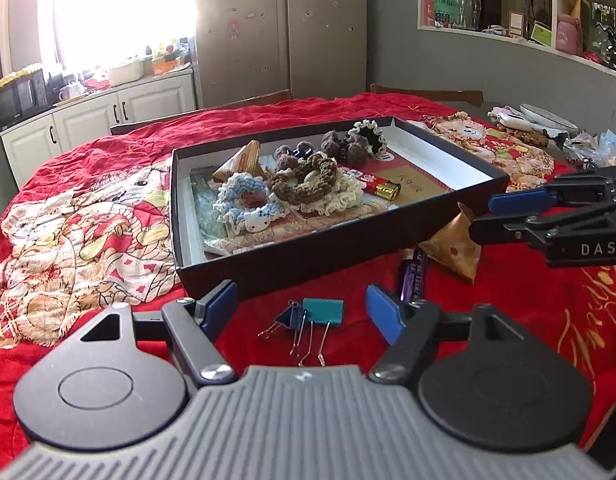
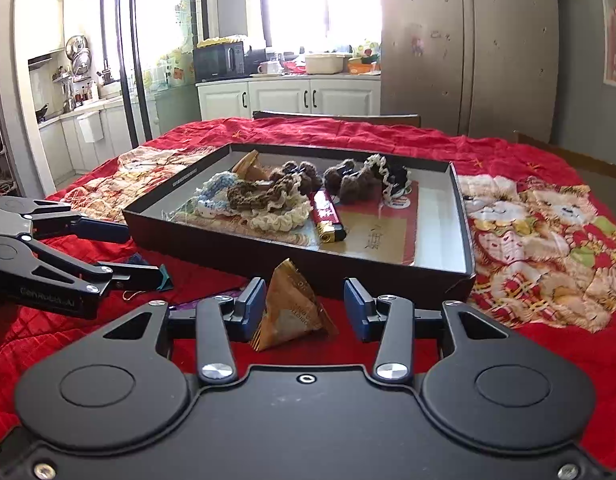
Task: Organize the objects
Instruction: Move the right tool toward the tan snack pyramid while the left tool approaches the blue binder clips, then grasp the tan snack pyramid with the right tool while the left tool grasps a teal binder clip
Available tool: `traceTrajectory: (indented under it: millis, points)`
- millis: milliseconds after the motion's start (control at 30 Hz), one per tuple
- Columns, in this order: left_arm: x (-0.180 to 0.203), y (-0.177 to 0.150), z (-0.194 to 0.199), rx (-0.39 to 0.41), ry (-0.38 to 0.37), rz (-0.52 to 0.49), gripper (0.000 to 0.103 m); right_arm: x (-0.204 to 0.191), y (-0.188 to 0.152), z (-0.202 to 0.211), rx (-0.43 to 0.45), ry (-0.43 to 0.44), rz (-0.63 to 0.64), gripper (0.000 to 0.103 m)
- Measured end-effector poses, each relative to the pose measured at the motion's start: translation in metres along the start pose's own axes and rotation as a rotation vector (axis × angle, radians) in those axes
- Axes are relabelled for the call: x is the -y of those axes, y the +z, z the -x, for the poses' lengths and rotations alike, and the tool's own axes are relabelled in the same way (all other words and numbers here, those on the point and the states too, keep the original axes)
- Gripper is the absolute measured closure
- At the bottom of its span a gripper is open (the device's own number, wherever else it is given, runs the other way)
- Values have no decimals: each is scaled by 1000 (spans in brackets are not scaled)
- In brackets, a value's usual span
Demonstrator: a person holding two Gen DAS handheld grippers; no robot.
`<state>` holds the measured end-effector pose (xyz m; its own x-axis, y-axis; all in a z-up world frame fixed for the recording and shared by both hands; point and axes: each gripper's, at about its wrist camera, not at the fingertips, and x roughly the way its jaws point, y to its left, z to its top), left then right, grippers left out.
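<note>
The binder clips (image 1: 308, 318), one dark blue and one teal with their wire handles toward me, lie on the red quilted cloth (image 1: 507, 300) just in front of the near wall of the black box (image 1: 308, 256). My left gripper (image 1: 302, 310) hangs over them with its blue pads spread wide, one on each side of the pair, touching neither. From my right-hand camera the same gripper (image 2: 144, 252) reaches in from the left edge, and a corner of the teal clip shows at its lower fingertip.

Inside the box, from left to right, lie a blue-and-white crochet ring (image 1: 244, 204), a brown wrapped triangular packet (image 1: 242, 162), a brown crochet ring (image 1: 304, 180) on a cream frilly one, a red and gold lighter (image 1: 377, 186), then dark pompom pieces (image 1: 339, 146) and a black scrunchie with cream edging (image 1: 367, 136) toward the far wall.

To the right of the clips a purple wrapper (image 1: 413, 276) lies on the cloth against the box. Just beyond it stands another triangular packet (image 2: 294, 308), golden brown, close to the box's near wall. My right gripper (image 2: 304, 306) straddles that packet, jaws parted; the left pad is at the packet's edge, the right pad stands clear of it, so nothing is pinched. Farther right the cloth's cartoon animal print (image 2: 547, 240) is in view.
</note>
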<state>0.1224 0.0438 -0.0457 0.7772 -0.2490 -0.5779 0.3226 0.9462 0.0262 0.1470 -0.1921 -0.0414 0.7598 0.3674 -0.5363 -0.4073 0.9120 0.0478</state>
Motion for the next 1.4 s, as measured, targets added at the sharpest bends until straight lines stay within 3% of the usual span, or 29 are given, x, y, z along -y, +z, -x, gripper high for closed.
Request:
traceTrajectory:
  millis: [233,367,500,800,1400]
  points:
    - [-12,-7,-2,-22,-2,41,38,-1,-5,-10,-25,1,-3,61]
    - [-16,-9,-3,-37,-13,56,58,-1,-5,-15,-35,-4,3,61]
    - [-17,-10,-5,-45,-20,60,71,-3,-6,-21,-48,-3,14,61]
    - [-16,-10,-4,-46,-29,65,81,-4,-9,-24,-54,7,28,68]
    - [-11,7,11,10,-90,101,83,-3,2,1,14,87,7,73]
